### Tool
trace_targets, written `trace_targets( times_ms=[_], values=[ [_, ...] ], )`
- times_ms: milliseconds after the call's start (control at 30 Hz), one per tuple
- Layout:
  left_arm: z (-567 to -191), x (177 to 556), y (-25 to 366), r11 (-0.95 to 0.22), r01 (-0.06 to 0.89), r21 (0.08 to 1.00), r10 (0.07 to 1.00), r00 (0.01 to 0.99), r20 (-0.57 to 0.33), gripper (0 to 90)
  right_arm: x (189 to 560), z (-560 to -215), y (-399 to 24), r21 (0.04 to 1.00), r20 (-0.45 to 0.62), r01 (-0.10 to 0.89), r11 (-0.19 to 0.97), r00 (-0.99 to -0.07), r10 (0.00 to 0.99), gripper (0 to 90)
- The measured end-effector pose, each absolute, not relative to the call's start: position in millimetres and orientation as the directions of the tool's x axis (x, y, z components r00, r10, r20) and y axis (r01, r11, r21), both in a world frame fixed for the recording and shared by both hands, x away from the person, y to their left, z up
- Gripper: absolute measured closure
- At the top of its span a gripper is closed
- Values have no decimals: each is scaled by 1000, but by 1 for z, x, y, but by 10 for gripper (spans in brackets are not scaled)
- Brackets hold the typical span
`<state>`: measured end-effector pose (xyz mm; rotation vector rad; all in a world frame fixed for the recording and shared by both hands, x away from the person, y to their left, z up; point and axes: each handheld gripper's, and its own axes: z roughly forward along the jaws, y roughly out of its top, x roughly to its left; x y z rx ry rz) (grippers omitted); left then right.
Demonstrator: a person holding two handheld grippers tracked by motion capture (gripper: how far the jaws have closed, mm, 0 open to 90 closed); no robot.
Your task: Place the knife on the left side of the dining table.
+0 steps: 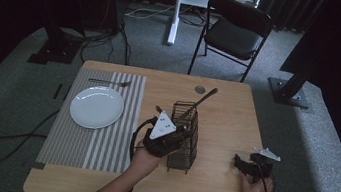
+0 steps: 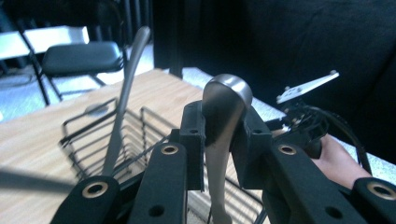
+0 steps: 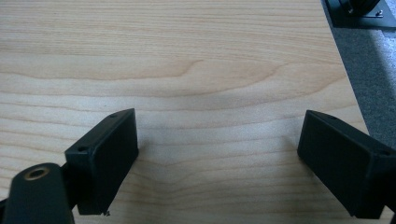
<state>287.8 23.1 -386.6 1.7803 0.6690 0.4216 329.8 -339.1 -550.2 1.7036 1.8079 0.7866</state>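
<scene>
My left gripper is shut on the handle of a metal utensil, whose rounded end sticks up between the pads. It hangs beside the top of a black wire basket. A second utensil leans in that basket. From above, the left gripper is against the basket, with the leaning utensil pointing to the far right. My right gripper stands open just over bare wood, nothing between its jaws. It rests near the table's right front corner.
A white plate lies on a striped grey placemat at the left, with a fork behind it. A small round disc sits near the far edge. A black chair stands beyond the wooden table.
</scene>
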Motion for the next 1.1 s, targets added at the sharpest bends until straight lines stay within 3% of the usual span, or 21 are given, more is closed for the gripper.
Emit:
trace_targets(
  times_ms=[433, 933, 1100],
  values=[
    [-390, 297, 5, -191, 167, 967, 637, 771, -7, 771, 330, -550, -339, 724, 13, 689, 36, -65, 998, 117],
    [-387, 300, -8, -170, 180, 969, 649, 761, -27, 795, 330, -550, -339, 723, 13, 689, 36, -66, 998, 117],
    [-370, 293, -6, -151, 132, 980, 628, 778, -8, 819, 330, -550, -339, 723, 12, 690, 38, -66, 998, 117]
  ],
)
